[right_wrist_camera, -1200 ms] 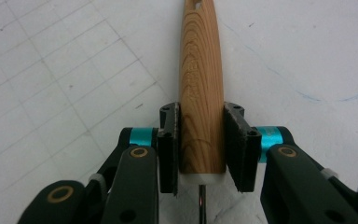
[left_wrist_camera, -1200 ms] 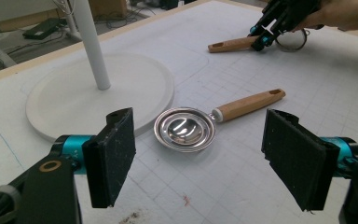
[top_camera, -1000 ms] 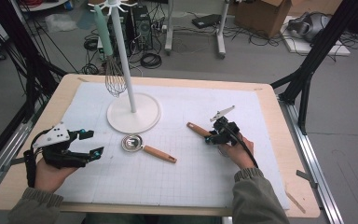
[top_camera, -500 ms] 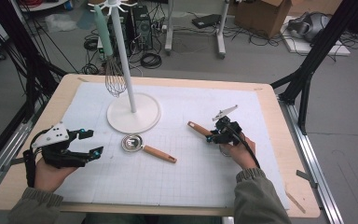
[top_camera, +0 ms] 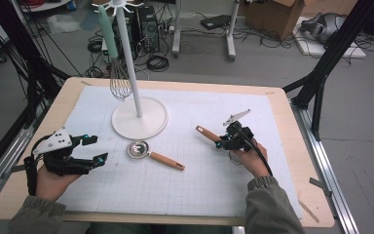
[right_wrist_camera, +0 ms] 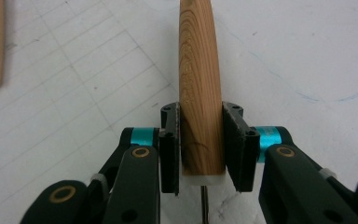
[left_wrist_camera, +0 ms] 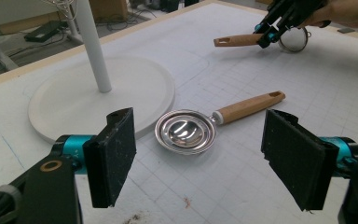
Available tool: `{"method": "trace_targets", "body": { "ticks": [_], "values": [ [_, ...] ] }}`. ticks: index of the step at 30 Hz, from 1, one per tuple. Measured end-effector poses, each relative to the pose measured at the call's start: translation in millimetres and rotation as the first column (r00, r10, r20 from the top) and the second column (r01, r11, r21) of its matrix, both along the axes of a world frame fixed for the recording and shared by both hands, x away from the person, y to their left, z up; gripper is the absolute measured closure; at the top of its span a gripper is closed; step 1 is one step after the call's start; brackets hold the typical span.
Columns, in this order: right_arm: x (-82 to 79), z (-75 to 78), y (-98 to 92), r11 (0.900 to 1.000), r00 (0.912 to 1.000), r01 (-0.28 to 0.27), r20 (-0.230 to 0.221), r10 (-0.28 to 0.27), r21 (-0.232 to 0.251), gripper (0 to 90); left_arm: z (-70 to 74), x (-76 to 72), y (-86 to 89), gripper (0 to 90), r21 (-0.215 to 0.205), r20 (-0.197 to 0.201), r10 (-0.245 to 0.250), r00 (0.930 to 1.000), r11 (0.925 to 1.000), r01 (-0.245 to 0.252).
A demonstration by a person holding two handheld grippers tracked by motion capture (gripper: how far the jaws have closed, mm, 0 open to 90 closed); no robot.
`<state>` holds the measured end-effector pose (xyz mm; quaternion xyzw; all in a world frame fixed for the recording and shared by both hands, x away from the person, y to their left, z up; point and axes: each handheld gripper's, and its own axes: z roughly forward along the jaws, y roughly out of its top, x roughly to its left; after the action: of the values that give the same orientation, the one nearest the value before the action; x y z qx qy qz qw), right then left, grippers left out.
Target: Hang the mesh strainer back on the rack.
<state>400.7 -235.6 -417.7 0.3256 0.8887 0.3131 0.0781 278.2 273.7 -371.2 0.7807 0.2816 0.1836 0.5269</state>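
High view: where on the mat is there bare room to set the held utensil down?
The mat is bare behind the right gripper, toward the far right corner, and along the near edge between both forearms. It is crowded around the stand base, the hanging whisk and the lying strainer.

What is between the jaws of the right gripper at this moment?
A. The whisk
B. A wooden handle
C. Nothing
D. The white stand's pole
B: in the right gripper view, the right gripper has both jaws pressed against the sides of a wooden handle.
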Motion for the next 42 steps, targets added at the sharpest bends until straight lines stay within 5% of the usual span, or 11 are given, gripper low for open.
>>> {"method": "trace_targets", "body": {
  "ticks": [21, 42],
  "values": [
    [0.6, -7.1, 11.4, 0.993, 0.9996, -0.028, -0.002, 0.028, -0.111, 68.9, -1.3, -0.1, -2.6, 26.5, 0.001, -0.004, -0.006, 1.0, 1.0, 0.006],
    [-1.3, -4.3, 9.8, 0.995, 0.9987, -0.05, -0.016, 0.049, -0.089, 70.2, -2.2, 0.6, -3.8, 26.5, 0.002, -0.006, -0.015, 0.9999, 0.9999, 0.015]
  ]
}}
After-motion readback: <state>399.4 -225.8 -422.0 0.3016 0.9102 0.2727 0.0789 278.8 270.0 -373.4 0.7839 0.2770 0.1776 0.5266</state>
